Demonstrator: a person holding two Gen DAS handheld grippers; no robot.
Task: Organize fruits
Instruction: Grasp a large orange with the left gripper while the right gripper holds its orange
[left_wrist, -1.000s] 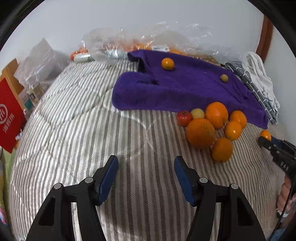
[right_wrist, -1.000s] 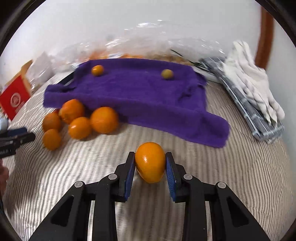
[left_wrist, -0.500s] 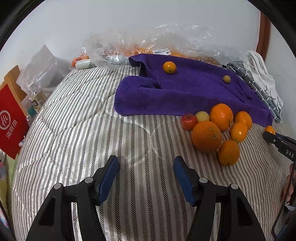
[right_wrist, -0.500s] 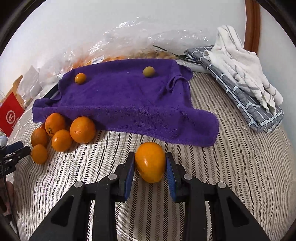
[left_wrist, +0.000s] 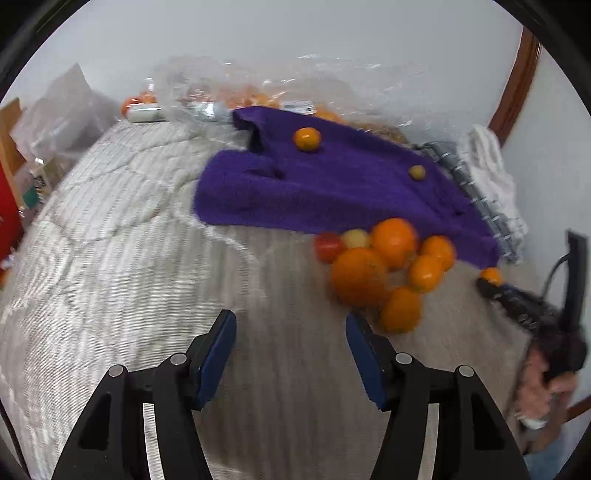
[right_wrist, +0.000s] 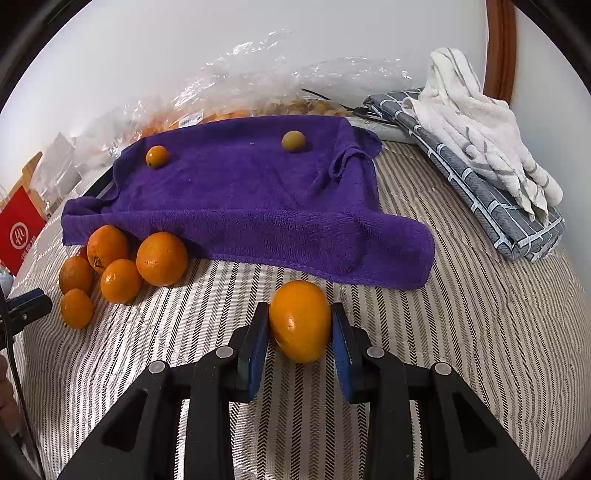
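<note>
the right gripper (right_wrist: 300, 328) jaws clamp an orange (right_wrist: 300, 320), likely bound for the purple towel (right_wrist: 236, 199); the left gripper (left_wrist: 291, 345) jaws gape empty.

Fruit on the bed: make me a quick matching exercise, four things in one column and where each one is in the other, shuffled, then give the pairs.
Things:
1. held orange
2. greenish fruit
3. red fruit
4. white towel

Places:
A. on the grey patterned cloth
B. between the right gripper fingers
C. on the purple towel
D. in the fruit pile on the striped cover

Pairs: 1-B, 2-C, 3-D, 4-A
</note>
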